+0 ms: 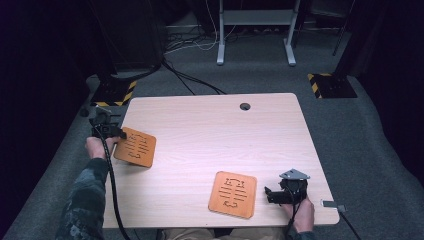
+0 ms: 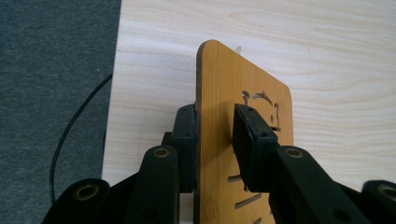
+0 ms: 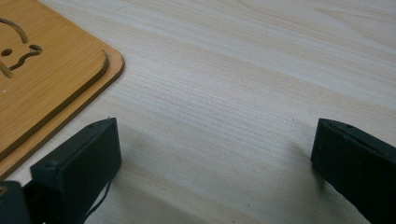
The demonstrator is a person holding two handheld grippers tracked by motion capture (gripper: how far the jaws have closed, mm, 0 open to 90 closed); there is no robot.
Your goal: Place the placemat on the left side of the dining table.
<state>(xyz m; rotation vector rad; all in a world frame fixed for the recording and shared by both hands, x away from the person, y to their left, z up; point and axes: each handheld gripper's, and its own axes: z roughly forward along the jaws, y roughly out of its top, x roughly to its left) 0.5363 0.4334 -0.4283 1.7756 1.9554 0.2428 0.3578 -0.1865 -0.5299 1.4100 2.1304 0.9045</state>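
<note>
Wooden board [image 2: 224, 93] edge-on between left tool [image 2: 215, 140] pads

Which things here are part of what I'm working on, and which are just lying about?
In the job: held wooden mat, second wooden mat, left tongs, right tongs.
Lying about: metal stand, floor cables, striped floor plates.

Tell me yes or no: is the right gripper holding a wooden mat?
No, the right gripper stands wide open over bare table, beside the flat mat.
</note>
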